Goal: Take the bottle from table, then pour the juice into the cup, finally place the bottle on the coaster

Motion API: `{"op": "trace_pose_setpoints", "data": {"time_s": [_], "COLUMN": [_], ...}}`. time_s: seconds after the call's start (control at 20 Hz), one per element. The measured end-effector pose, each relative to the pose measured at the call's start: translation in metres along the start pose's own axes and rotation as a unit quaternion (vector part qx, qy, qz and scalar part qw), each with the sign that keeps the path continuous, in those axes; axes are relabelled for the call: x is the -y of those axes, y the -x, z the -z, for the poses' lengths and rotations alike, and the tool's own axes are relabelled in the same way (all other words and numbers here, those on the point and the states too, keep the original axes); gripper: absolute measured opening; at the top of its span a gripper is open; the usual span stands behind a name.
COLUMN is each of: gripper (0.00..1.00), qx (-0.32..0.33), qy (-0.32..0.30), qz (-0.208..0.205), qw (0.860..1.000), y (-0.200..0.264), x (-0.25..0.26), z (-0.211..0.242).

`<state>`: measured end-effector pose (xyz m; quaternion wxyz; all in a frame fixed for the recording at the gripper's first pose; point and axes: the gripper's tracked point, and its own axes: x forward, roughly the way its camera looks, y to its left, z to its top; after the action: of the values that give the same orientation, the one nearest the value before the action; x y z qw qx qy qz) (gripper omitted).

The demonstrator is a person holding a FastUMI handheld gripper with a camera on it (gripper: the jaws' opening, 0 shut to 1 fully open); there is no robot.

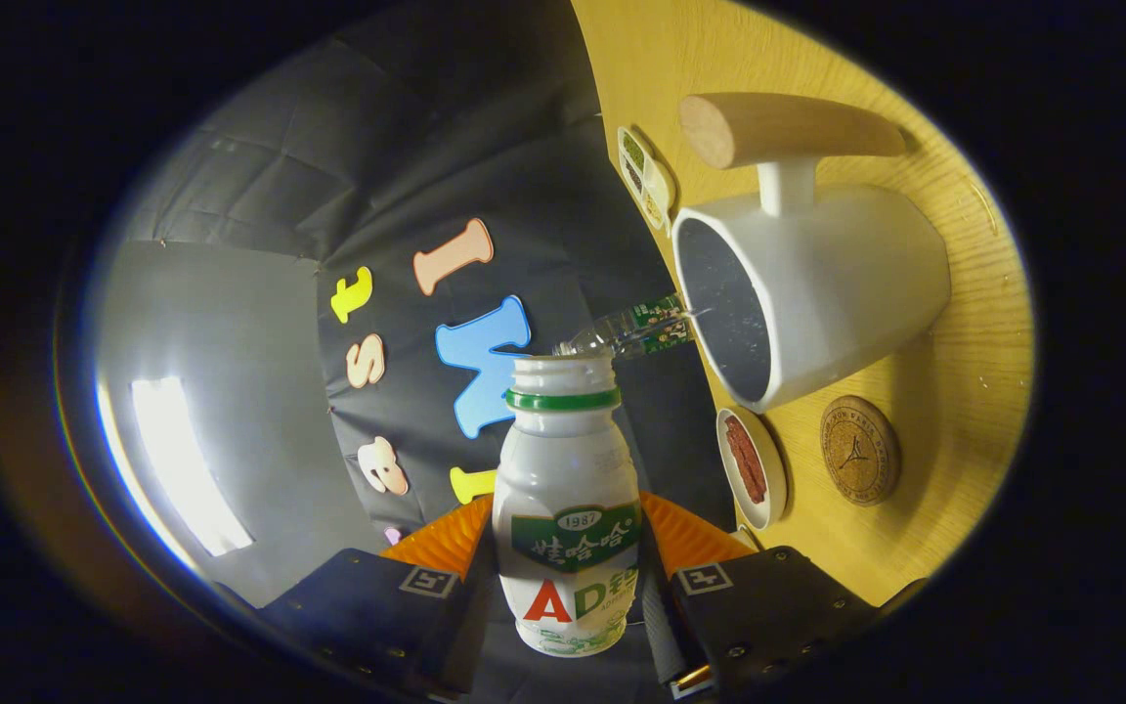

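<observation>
My gripper (568,601) is shut on a small white bottle (566,499) with a green neck ring and an open mouth; both fingers press on its lower body. The whole view is rolled on its side, so the bottle is tipped over with its mouth toward the cup. Just beyond the bottle's mouth stands the white cup (817,288) with a round wooden handle, its dark inside facing the bottle. A round cork coaster (859,450) lies on the wooden table (974,372) beside the cup's base. No stream of juice can be made out.
A small white dish (751,467) with something reddish lies between the cup and my fingers. A clear plastic bottle (633,330) stands behind the cup. A little tray with compartments (643,178) sits farther back by the booth wall.
</observation>
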<state>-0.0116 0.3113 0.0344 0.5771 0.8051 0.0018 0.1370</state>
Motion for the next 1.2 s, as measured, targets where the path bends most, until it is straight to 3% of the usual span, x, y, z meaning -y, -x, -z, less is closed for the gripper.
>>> {"op": "trace_pose_setpoints", "data": {"time_s": [1.2], "gripper": [0.66], "qx": [0.011], "qy": [-0.008], "qz": [0.005], "qw": [1.0], "y": [0.0003], "x": [0.0045], "z": [-0.0045]}}
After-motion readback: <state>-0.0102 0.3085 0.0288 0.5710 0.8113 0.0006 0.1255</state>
